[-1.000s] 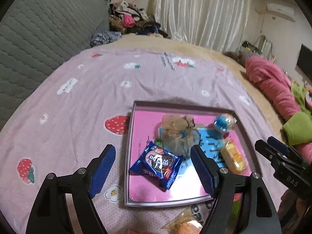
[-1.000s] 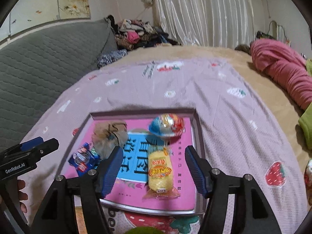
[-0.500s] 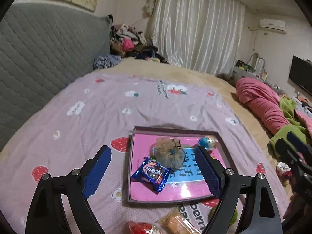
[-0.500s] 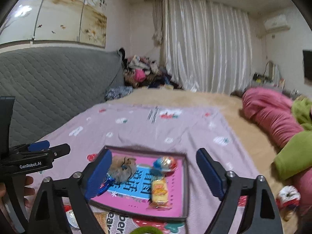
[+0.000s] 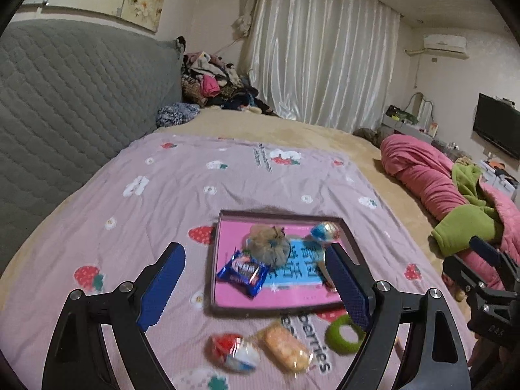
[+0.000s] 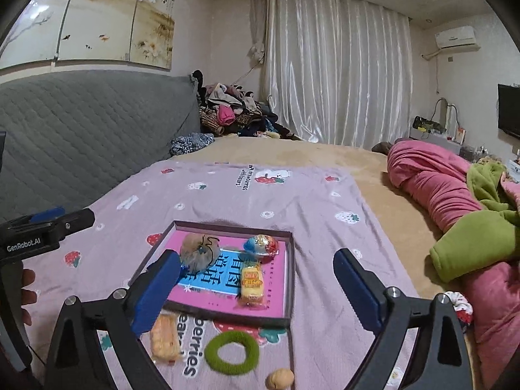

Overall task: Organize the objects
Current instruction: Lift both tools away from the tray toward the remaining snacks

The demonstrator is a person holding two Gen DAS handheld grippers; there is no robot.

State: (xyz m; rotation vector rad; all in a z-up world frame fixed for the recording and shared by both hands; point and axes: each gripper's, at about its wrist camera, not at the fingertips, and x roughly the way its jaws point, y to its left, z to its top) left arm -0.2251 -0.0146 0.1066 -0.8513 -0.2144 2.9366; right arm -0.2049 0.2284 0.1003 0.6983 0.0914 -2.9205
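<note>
Both tongs have drawn back and up from the shallow box lid, which shrinks ahead of them. Right gripper has just been opening, its ribbed blue pads spread wide and empty, the crinkly yellow cake packet lying in the lid beyond. Left gripper is likewise spread, clear of the glossy blue biscuit wrapper. A fuzzy green hair ring rests on the strawberry-print sheet just short of the lid.

Pink tray, green ring, lilac strawberry-print sheet, seemingly blue wrapper.
</note>
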